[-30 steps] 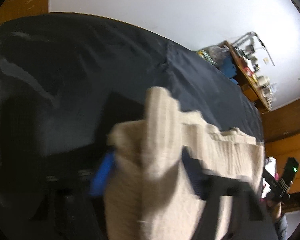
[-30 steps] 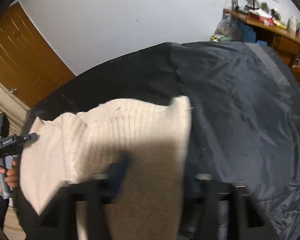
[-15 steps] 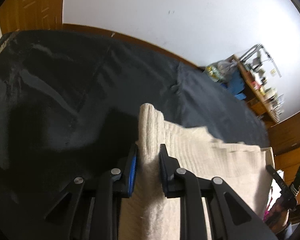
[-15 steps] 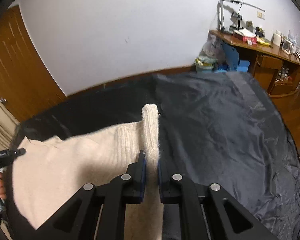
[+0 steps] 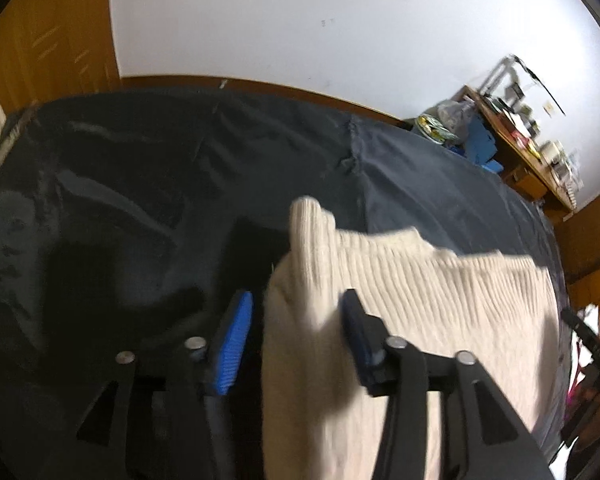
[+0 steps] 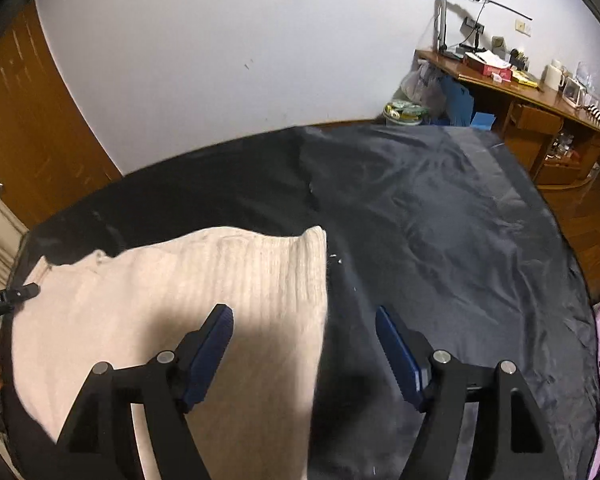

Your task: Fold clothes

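Both pairs of fingers letting go at the far corners of the cream sweater

The cream sweater (image 6: 172,320) lies flat on the dark sheet (image 6: 440,220) of what looks like a bed, its long axis running side to side between the two hands. The left gripper (image 5: 296,312) is opening; a raised fold of the knit stands between its pads but neither presses on it. The right gripper (image 6: 304,328) is opening wider, its fingers straddling the sweater's right edge, one over the knit, the other over bare sheet. Each hand sits at its own corner, so neither is nearer; the next fold likely needs a fresh grasp on the near hem, below both views
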